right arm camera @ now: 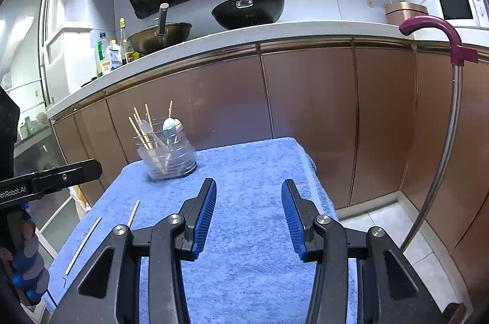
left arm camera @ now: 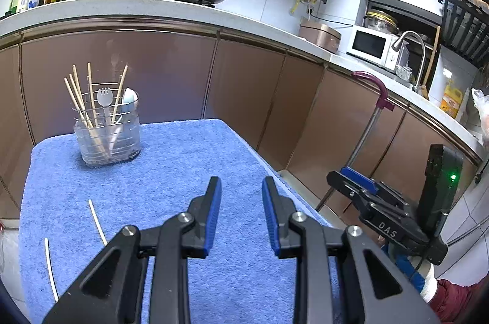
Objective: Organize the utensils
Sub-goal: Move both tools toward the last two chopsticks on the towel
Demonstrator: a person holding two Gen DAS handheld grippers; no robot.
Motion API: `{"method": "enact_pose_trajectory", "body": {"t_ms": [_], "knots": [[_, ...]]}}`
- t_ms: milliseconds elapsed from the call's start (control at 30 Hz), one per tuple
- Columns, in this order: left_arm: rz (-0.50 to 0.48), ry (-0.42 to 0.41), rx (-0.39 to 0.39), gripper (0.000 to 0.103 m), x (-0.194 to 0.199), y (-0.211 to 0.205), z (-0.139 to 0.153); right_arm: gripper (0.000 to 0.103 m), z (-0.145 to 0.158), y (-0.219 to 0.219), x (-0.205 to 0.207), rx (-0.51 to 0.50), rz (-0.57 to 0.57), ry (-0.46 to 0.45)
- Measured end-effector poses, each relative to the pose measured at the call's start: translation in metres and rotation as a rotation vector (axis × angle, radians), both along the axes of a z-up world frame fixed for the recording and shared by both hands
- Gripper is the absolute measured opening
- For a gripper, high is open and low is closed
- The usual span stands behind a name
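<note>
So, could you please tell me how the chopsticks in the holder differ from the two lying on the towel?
The chopsticks in the holder are tan and stand on end, leaning, inside the clear utensil holder. The two chopsticks on the towel are whitish and lie flat on the blue towel, apart from each other, near its left edge and well short of the holder. Both kinds are thin, straight sticks.

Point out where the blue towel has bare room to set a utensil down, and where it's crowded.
Bare: the towel's middle and right side, from the utensil holder across to the edge facing the cabinets, including under both open grippers, left and right. Crowded: the far left corner with the holder, and the near left strip where two chopsticks lie loose.
</note>
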State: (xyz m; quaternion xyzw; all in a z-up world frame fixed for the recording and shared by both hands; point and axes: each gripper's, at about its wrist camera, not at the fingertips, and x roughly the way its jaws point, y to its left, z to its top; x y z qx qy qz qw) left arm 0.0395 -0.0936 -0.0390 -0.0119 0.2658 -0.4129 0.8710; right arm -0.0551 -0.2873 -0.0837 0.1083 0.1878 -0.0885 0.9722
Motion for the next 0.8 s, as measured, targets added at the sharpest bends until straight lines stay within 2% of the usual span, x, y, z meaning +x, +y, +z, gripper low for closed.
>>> {"method": "enact_pose_trajectory", "body": {"t_ms": [433,800], "knots": [[0.054,-0.001,0.061,0.026,0.006,0.002,-0.007,0.044,-0.010,-0.003,0.004,0.022,0.015,0.023],[0.134,0.057,0.134,0.026,0.030,0.022,-0.027,0.044,-0.016,0.010,0.022,0.020,0.087,0.080]]}}
